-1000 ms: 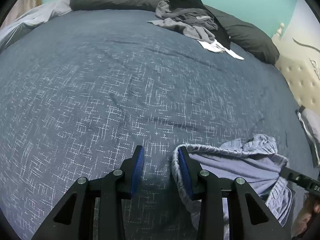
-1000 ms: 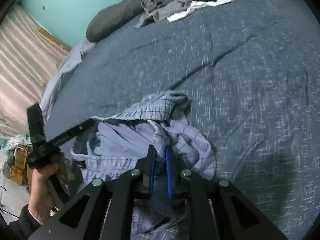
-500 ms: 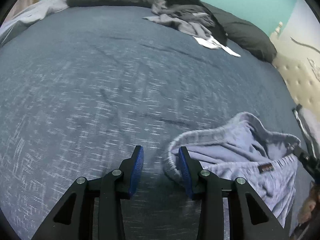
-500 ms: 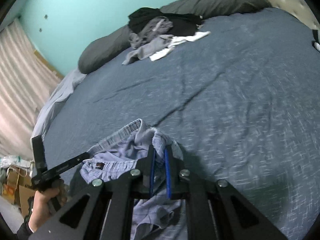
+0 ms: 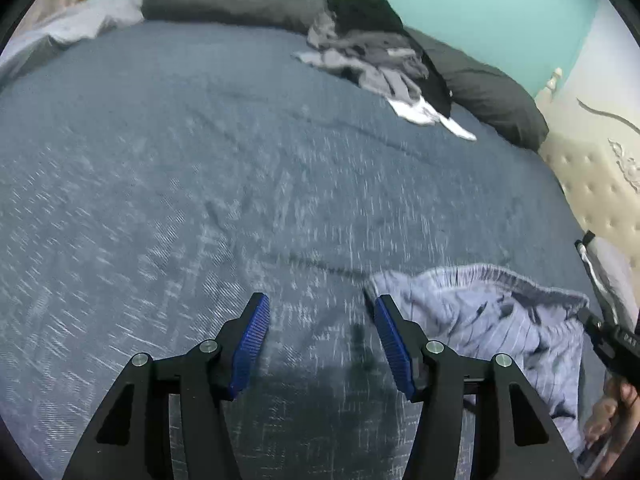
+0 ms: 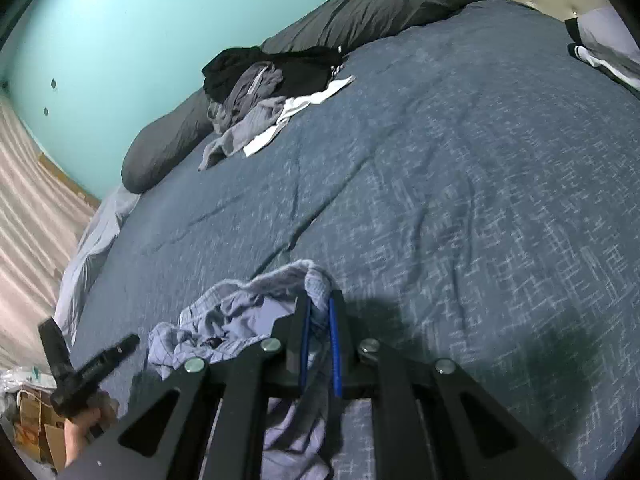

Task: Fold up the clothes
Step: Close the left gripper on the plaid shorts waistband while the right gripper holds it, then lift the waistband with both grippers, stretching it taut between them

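A: Where are the checked shorts (image 5: pixel 492 320) lying?

B: At the lower right of the left wrist view, on the blue bedspread (image 5: pixel 240 168), waistband edge running just beside the left gripper (image 5: pixel 320 344). Its jaws are standing wide apart, holding nothing.

A: And the right gripper (image 6: pixel 319 344)?

B: Its jaws are pinching a bunched fold of the shorts' waistband at bottom centre.

A: Open room?

B: Bare bedspread is stretching across mid-frame; the clothes pile (image 6: pixel 264 96) is sitting at the upper left against dark pillows (image 6: pixel 360 12).

Bed (image 6: pixel 440 160) w/ clothes pile (image 6: pixel 264 96), pillows (image 6: pixel 368 4), shorts (image 5: pixel 500 316)
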